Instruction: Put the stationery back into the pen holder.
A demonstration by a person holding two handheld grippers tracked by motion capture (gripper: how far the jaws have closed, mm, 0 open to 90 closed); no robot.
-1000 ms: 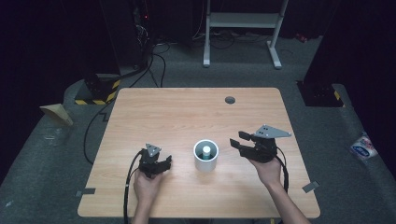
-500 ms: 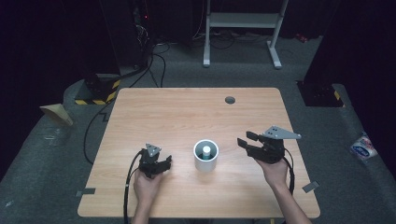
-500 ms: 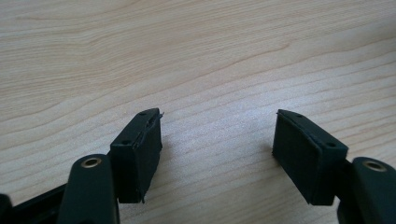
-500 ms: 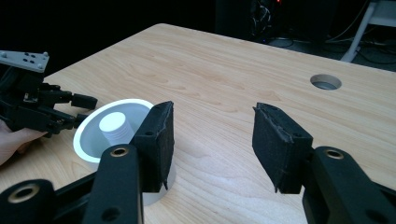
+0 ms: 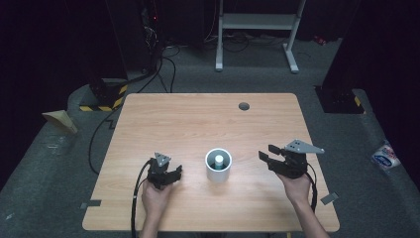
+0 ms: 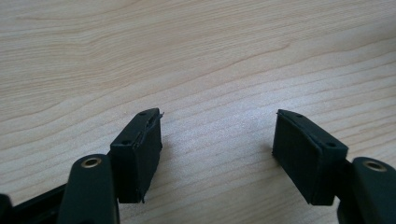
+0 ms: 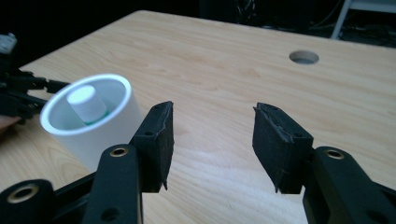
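Cup [image 5: 218, 166] stands untouched mid-table while the right gripper [image 5: 267, 154], jaws spread and empty, has drifted outward from it; left gripper [image 5: 174, 172] rests spread.

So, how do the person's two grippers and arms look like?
Both the left gripper and the right gripper are black, with two flat rectangular pads and brass-coloured rivets. The right one carries a grey triangular plate. A black cable trails from each. The forearms are bare, without sleeves.
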